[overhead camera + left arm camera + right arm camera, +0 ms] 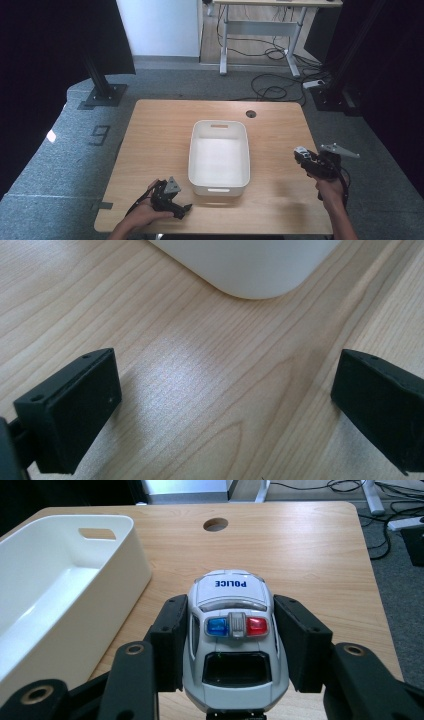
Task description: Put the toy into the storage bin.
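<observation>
Pale wood worktop [165, 125] carries a white bin [219, 156] at centre in the high view; left gripper [181, 209] rests at 7 o'clock of it, right gripper [302, 157] at 3 o'clock. Left gripper view: fingers [70, 415] wide apart over bare wood, bin corner at 12 o'clock. Right gripper view: fingers clamped on the toy police car [232, 640], above the worktop, bin at 9 o'clock.

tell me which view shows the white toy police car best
The right gripper view: the white toy police car sits close up between the right gripper jaws, with lettering and roof lights clear. In the high view it is a small pale shape at that gripper.
</observation>
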A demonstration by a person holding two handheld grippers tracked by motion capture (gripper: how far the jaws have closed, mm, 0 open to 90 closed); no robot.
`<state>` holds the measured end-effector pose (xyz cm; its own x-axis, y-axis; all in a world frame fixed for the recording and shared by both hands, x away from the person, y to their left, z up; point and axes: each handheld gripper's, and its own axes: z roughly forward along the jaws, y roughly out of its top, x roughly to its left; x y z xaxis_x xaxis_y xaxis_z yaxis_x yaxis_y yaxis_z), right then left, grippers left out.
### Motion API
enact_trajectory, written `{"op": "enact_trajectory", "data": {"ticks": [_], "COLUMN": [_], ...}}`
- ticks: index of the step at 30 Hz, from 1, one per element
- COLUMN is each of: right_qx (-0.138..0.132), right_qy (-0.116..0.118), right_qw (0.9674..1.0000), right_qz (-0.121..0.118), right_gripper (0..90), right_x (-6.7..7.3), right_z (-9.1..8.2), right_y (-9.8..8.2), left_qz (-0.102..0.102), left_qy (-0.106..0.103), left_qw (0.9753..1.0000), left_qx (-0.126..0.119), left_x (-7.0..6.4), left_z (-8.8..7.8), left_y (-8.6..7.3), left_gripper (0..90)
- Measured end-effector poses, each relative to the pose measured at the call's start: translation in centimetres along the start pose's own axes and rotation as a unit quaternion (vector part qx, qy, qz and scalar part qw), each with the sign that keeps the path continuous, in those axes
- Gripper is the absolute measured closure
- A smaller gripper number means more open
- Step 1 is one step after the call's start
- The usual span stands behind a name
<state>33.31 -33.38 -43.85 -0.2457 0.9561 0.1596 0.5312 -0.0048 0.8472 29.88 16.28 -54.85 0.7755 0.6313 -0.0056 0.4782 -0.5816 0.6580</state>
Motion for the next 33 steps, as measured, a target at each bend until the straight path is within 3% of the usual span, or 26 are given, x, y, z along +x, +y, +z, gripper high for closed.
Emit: {"op": "enact_trajectory", "data": {"ticks": [33], "right_qx": [-0.012], "right_qy": [0.017], "right_qw": [0.9997], "right_qz": [-0.013], "right_gripper": [50.2], "right_x": [2.6], "right_z": [0.3], "right_y": [0.8], "left_qz": [0.0], "left_qy": [0.0], "left_qw": [1.0], "left_qx": [0.0], "left_x": [0.0], "left_z": [0.0], "left_y": [0.0], "left_gripper": [0.0]}}
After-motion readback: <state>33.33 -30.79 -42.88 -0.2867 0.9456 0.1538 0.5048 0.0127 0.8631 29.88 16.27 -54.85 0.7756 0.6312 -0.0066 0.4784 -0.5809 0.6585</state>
